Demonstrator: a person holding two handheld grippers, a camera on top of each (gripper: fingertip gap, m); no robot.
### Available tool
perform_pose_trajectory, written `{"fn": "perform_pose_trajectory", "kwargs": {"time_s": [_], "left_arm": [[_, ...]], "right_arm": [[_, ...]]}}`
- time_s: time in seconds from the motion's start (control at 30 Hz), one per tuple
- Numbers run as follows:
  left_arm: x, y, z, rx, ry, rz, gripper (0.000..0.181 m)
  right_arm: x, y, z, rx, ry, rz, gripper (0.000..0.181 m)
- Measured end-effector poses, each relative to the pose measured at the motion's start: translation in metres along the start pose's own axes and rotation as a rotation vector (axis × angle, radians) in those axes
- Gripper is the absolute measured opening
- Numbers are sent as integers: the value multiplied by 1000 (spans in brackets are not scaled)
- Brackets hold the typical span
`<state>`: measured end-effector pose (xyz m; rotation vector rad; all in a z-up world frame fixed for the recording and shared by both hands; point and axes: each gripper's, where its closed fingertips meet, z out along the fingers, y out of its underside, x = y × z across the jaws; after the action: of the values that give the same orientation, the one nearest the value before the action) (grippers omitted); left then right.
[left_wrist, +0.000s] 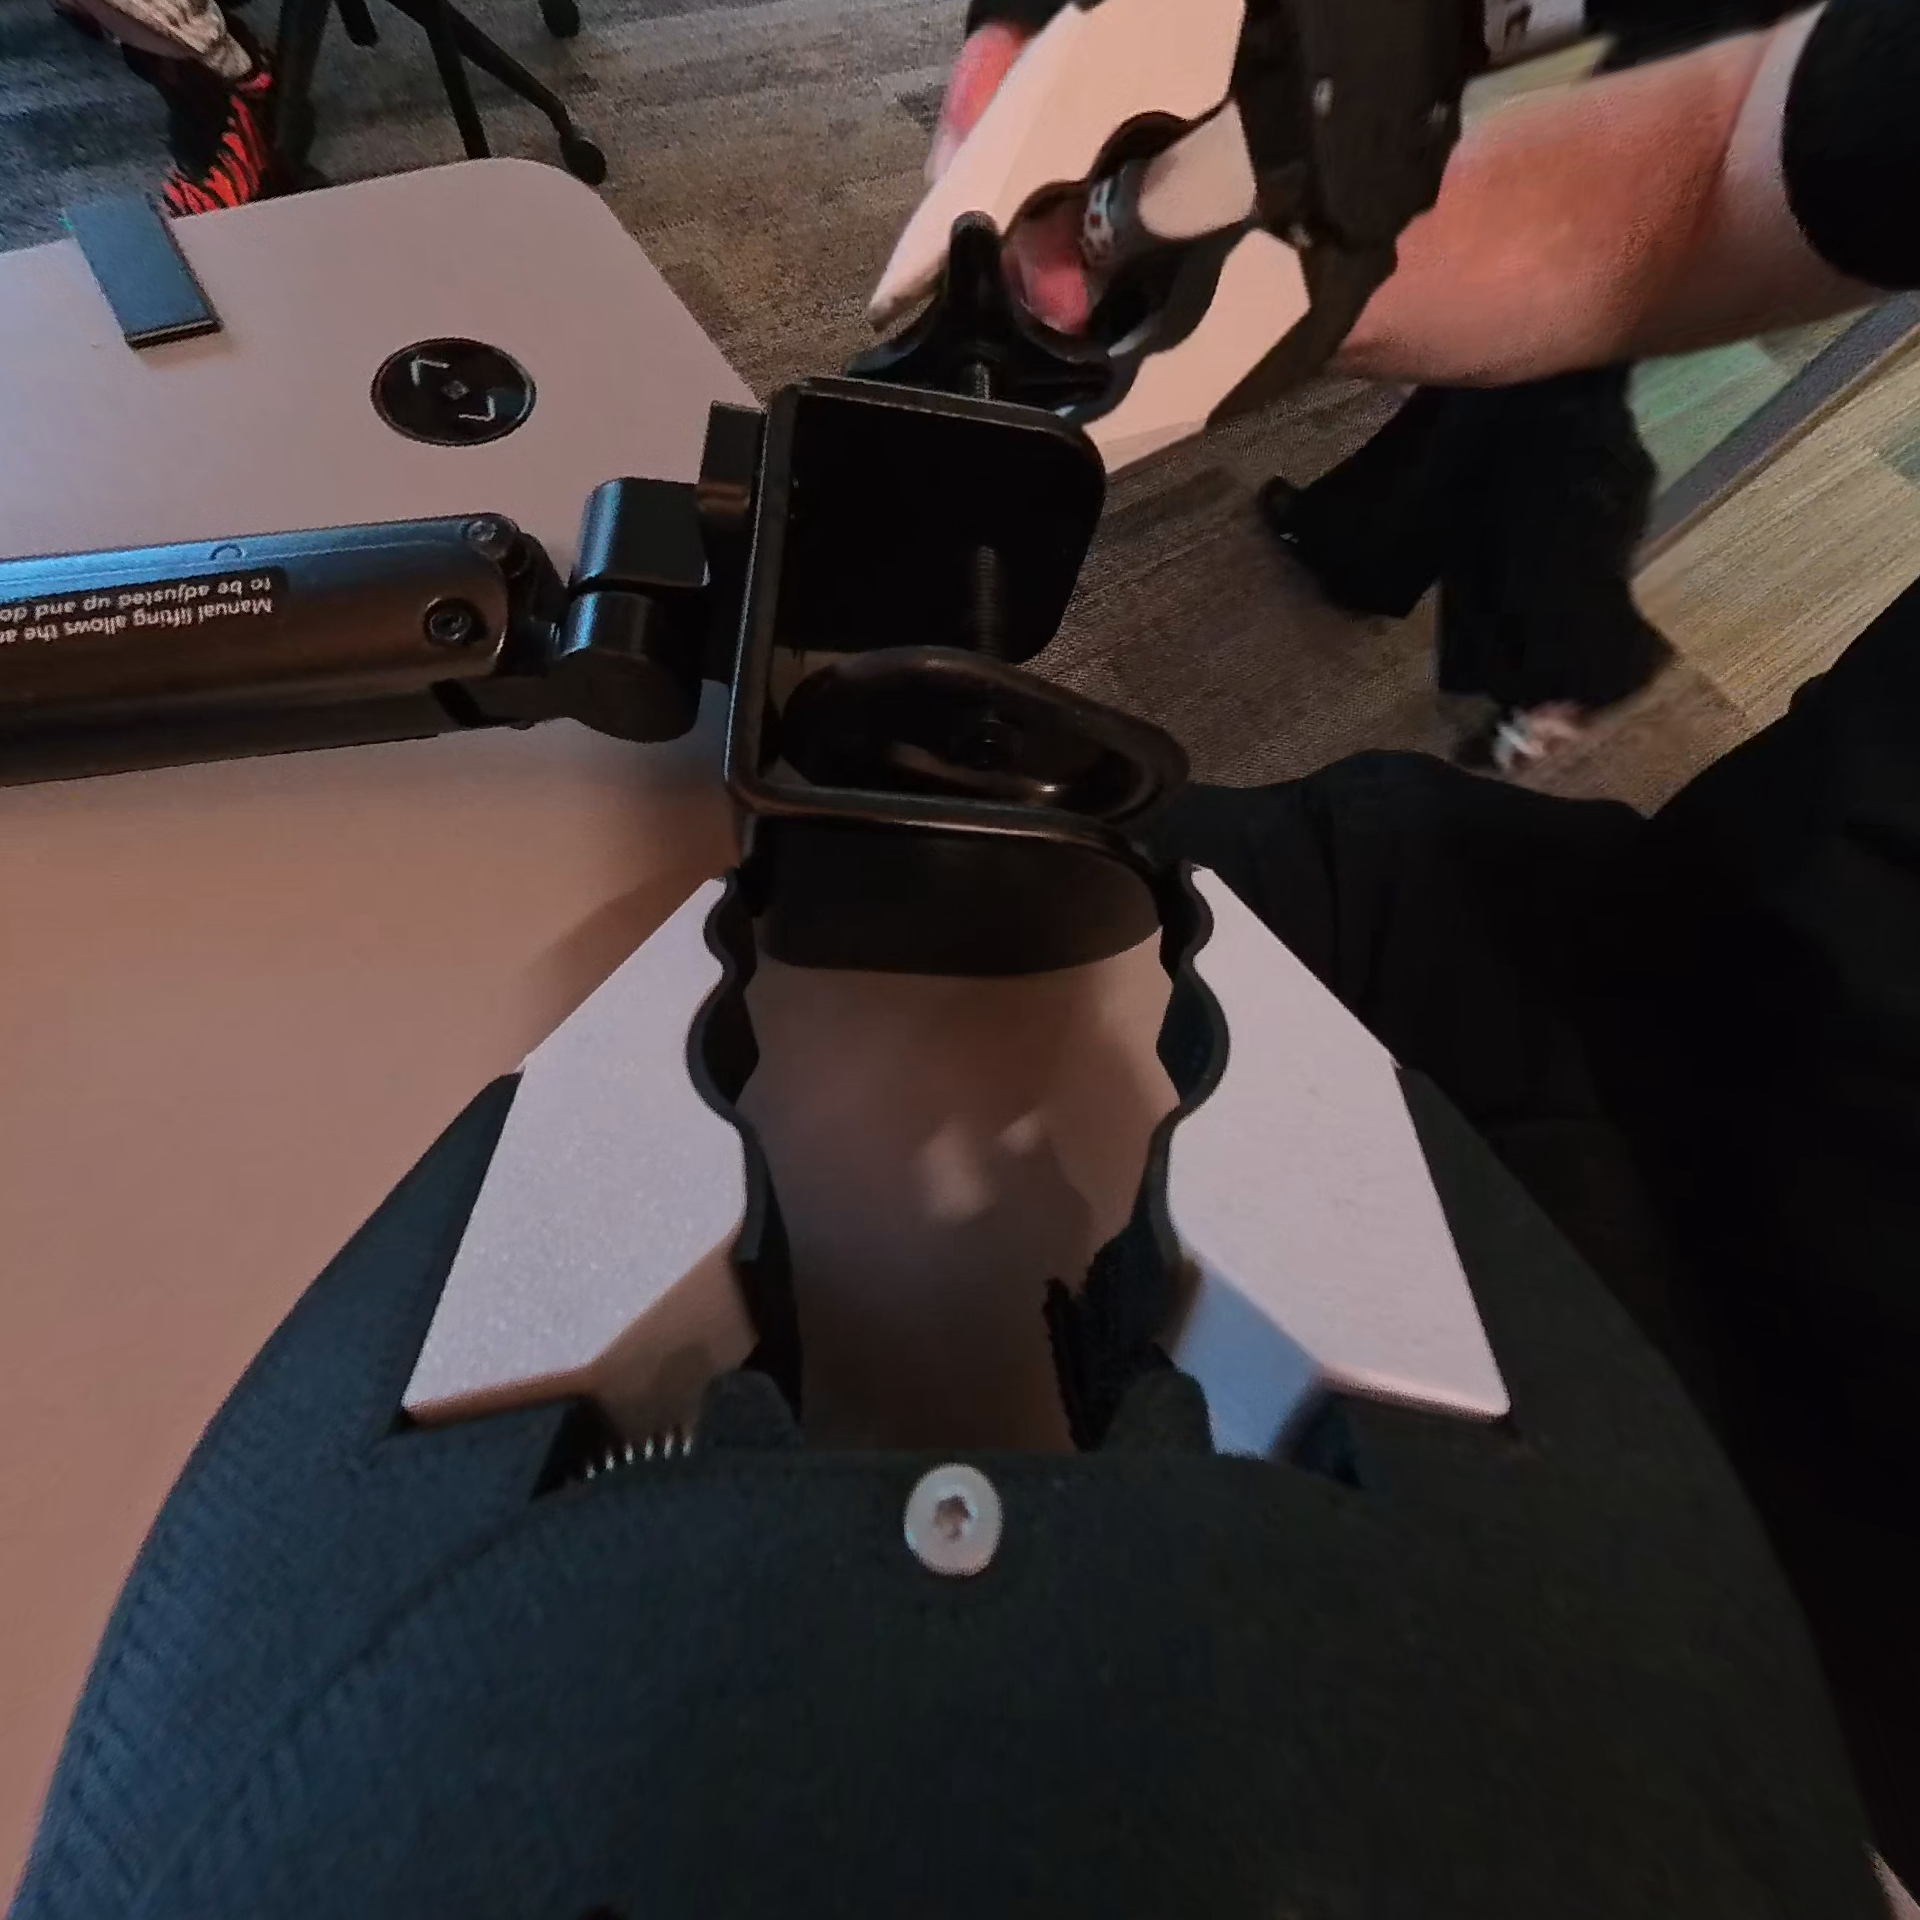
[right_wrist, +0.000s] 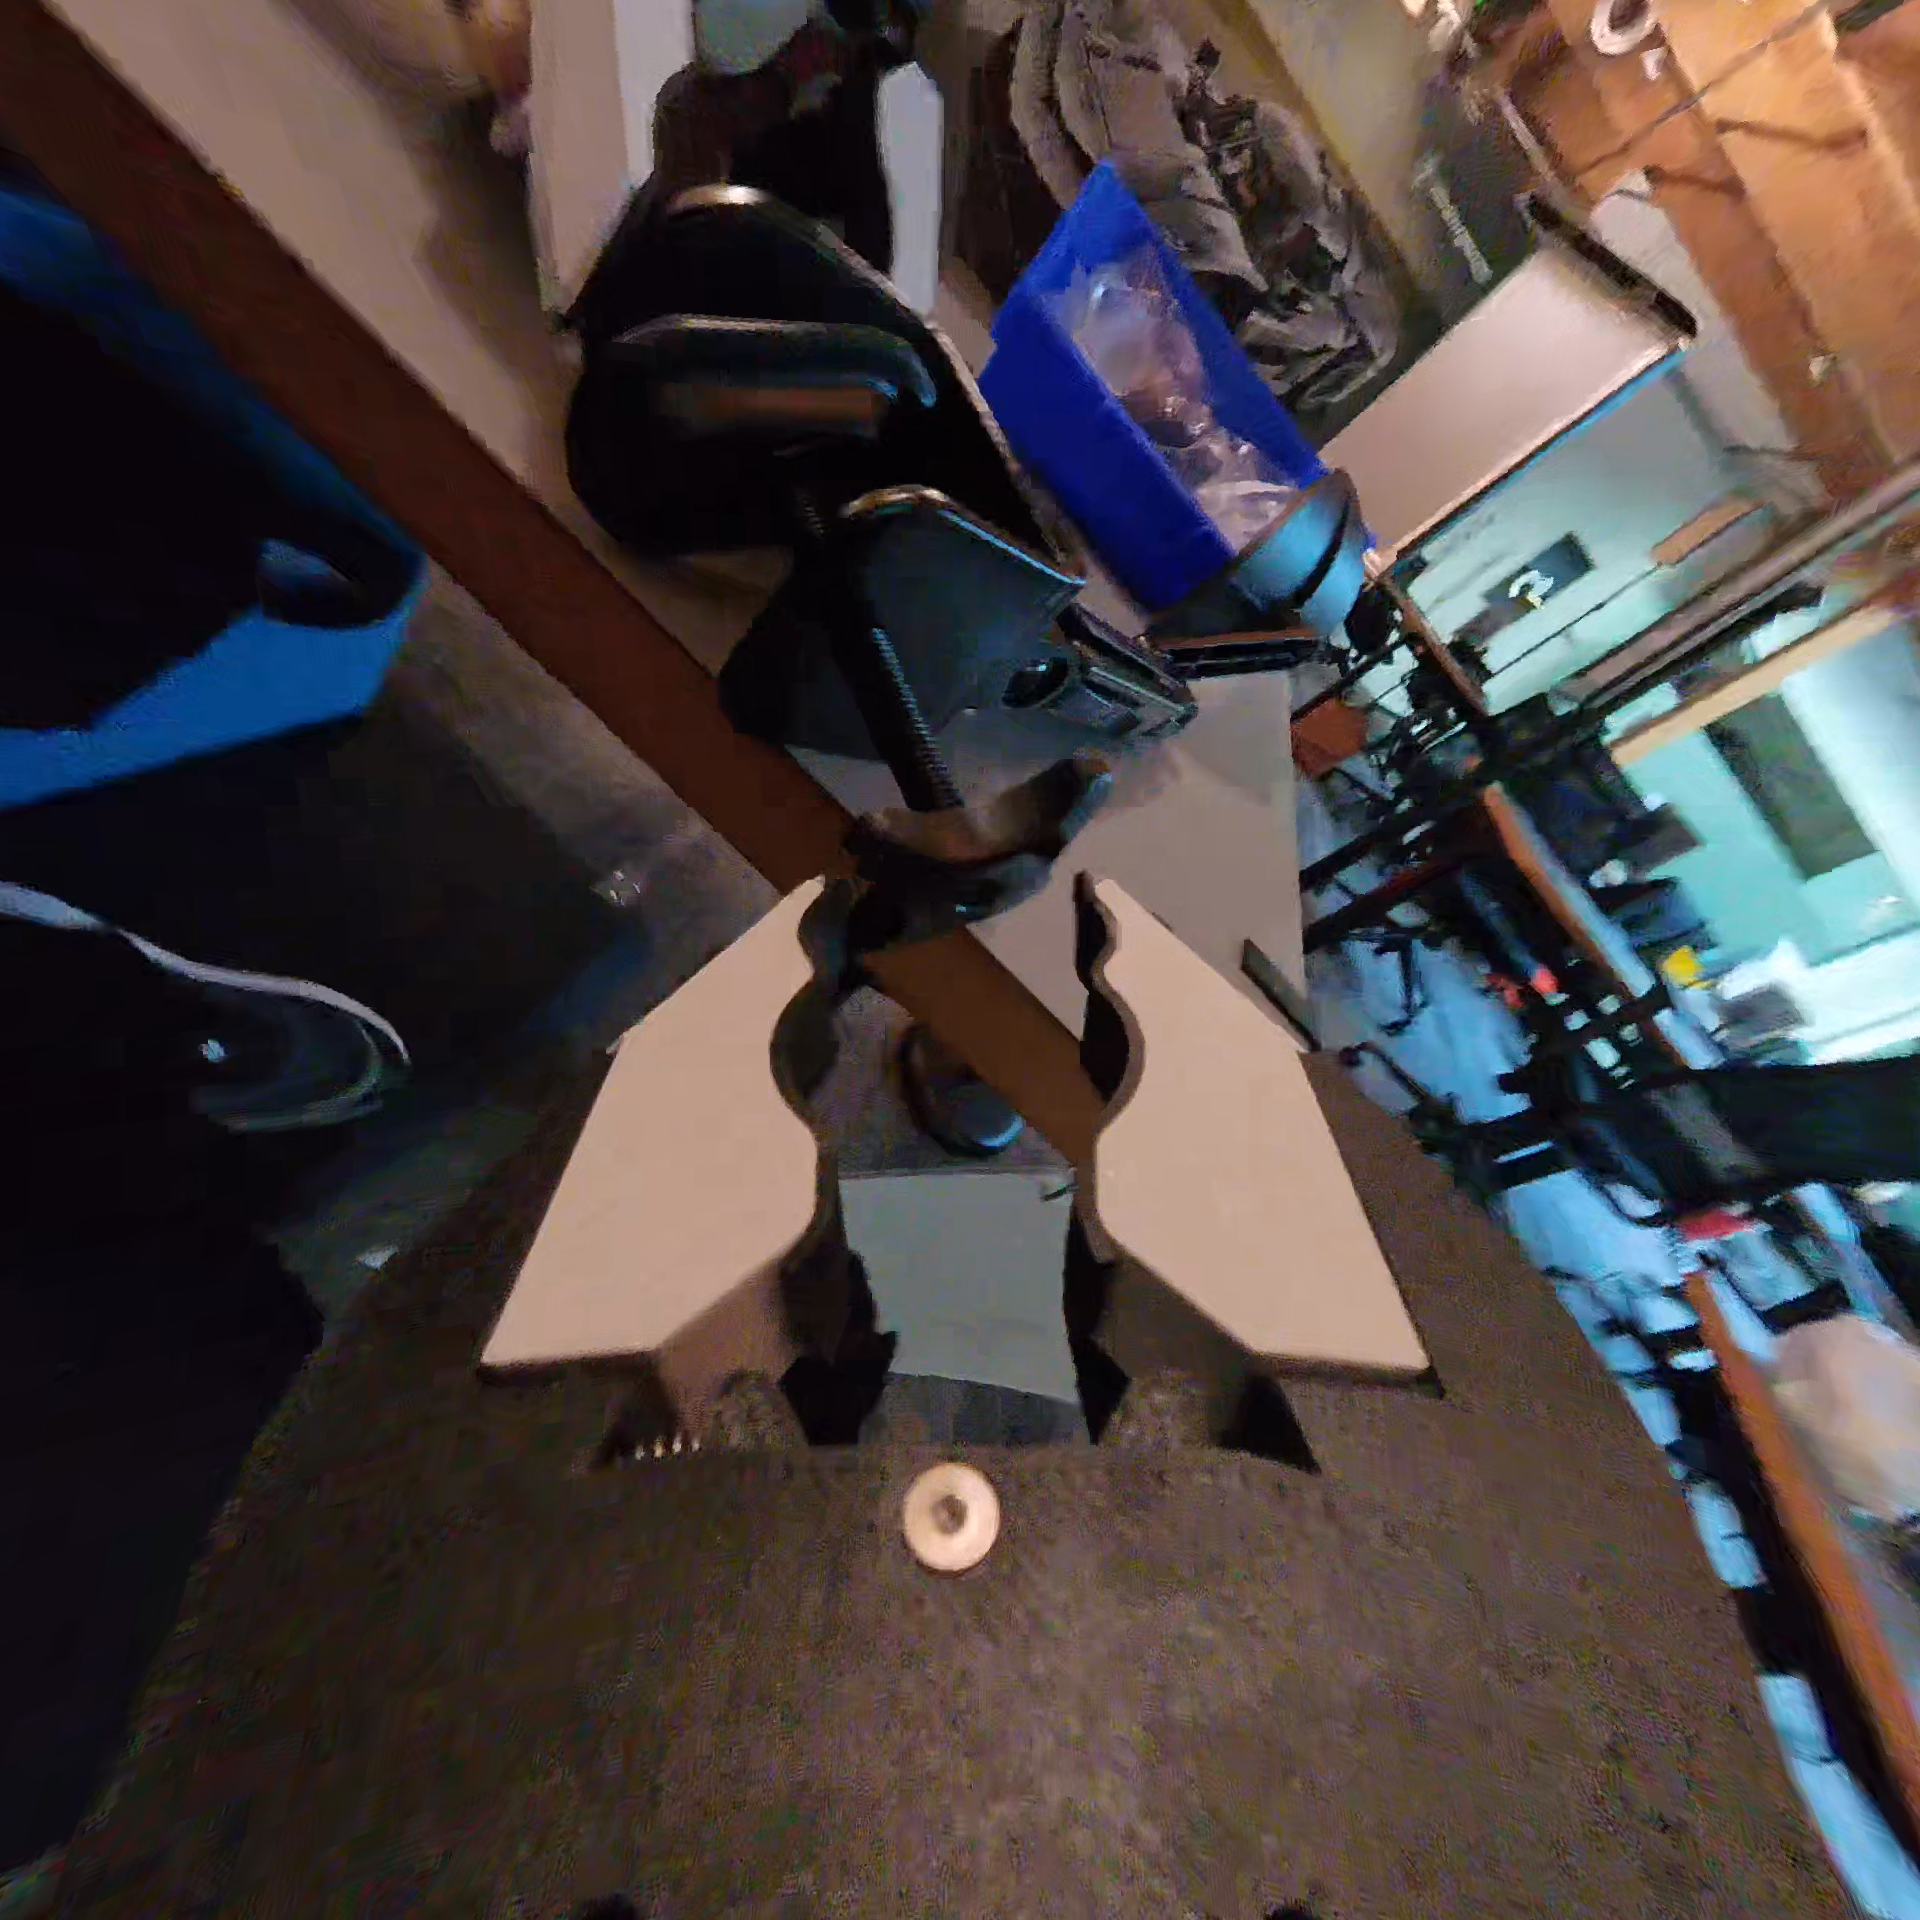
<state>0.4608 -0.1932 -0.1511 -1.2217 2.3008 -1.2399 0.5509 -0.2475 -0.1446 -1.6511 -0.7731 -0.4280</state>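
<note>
The left gripper (left_wrist: 961, 914) sits low over the pale counter (left_wrist: 260, 987), its jaws closed around the round lower pad of a black clamp (left_wrist: 914, 644) that hangs at the counter's edge. The clamp's C-shaped bracket stands just beyond the fingertips, with a threaded screw (left_wrist: 982, 592) running through it. A black jointed arm (left_wrist: 312, 634) lies flat on the counter to the left, joined to the bracket's side. Beyond it on the counter are a round black disc (left_wrist: 453, 393) and a dark flat strip (left_wrist: 145, 275).

Farther off, the right gripper (left_wrist: 1049, 270) reaches in from the upper right and meets the knob (left_wrist: 971, 312) at the far end of the screw. In the right wrist view its jaws stand open; only one finger touches the knob (right_wrist: 966, 852), the other is apart from it. The counter's brown edge (right_wrist: 416, 457) crosses that view on a slant.

The likely trouble: with a single finger on the knob, the right gripper could slide off it. The left grip is only on the pad's rim, so the clamp could twist out or drop to the carpet (left_wrist: 1299, 623) beyond the edge.

The left gripper points forward and slightly down; the right is rolled well over, the person's forearm (left_wrist: 1558, 239) coming in from the right.
</note>
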Motion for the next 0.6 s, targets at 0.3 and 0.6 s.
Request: {"fn": "perform_pose_trajectory", "kwargs": {"time_s": [0.3, 0.6], "left_arm": [[2, 6, 2, -38, 0, 12, 88], [-4, 6, 16, -102, -109, 42, 90]], "right_arm": [[-6, -1, 7, -12, -228, 456, 60], [-11, -6, 16, -5, -220, 599, 47]]}}
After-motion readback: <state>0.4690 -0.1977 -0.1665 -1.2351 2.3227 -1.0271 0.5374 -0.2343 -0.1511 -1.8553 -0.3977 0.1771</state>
